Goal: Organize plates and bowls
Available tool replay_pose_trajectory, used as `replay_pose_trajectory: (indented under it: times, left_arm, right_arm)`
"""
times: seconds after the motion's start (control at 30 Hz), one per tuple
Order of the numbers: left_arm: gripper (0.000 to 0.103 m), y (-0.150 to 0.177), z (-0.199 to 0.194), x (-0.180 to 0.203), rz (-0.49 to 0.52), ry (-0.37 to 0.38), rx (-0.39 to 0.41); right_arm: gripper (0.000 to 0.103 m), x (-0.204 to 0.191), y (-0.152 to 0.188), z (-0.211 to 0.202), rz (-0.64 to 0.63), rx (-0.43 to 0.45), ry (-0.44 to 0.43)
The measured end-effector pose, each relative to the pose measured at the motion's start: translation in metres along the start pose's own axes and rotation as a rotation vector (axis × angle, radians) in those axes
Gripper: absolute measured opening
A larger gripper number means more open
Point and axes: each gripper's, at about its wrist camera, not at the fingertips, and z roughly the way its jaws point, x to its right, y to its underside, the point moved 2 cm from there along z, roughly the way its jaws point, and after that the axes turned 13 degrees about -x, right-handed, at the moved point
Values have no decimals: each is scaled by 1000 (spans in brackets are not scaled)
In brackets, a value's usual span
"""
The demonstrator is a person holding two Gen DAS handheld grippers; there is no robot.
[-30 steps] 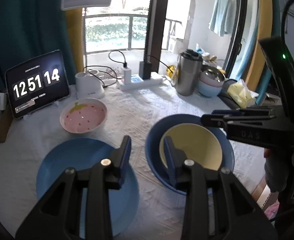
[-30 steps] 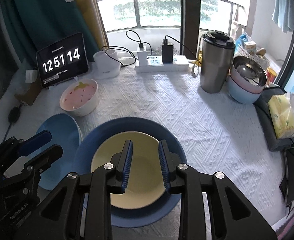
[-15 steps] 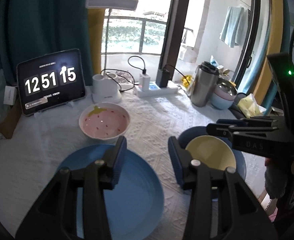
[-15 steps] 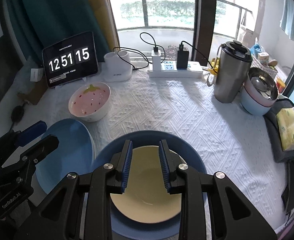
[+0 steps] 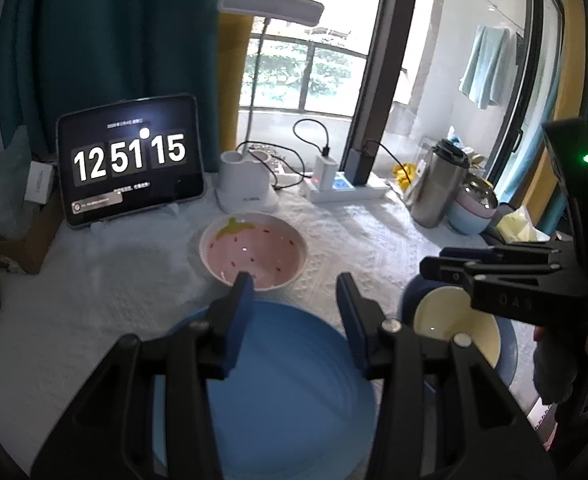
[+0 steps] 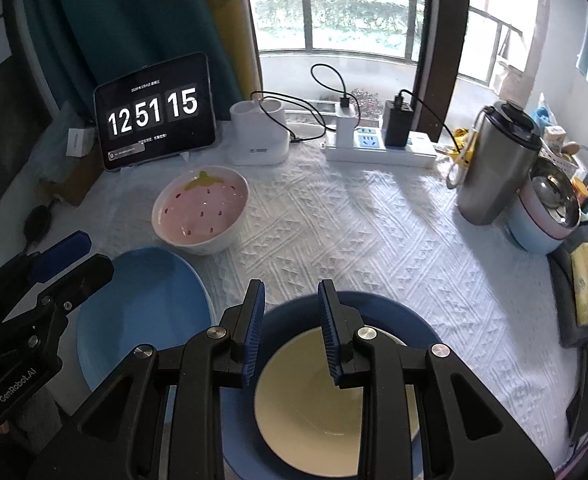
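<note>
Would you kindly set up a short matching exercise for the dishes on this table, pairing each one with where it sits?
Column one:
1. yellow bowl
2. strawberry bowl
3. light blue plate
4. steel bowl

Column two:
A. on the white cloth, in front of the tablet clock
B. nested inside the dark blue bowl
C. topmost in the stack beside the steel flask
D. on the cloth below the left gripper

Pairs: 1-B, 2-A, 3-D, 4-C
</note>
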Motion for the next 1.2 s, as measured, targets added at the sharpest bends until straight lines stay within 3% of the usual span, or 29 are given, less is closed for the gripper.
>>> replay_pose_trajectory:
  times: [1.2]
  left_arm:
    - [45,-10,26,-73,-133,-32,-33]
  right_arm:
    - [29,-51,-51,43,-62,-53,-22]
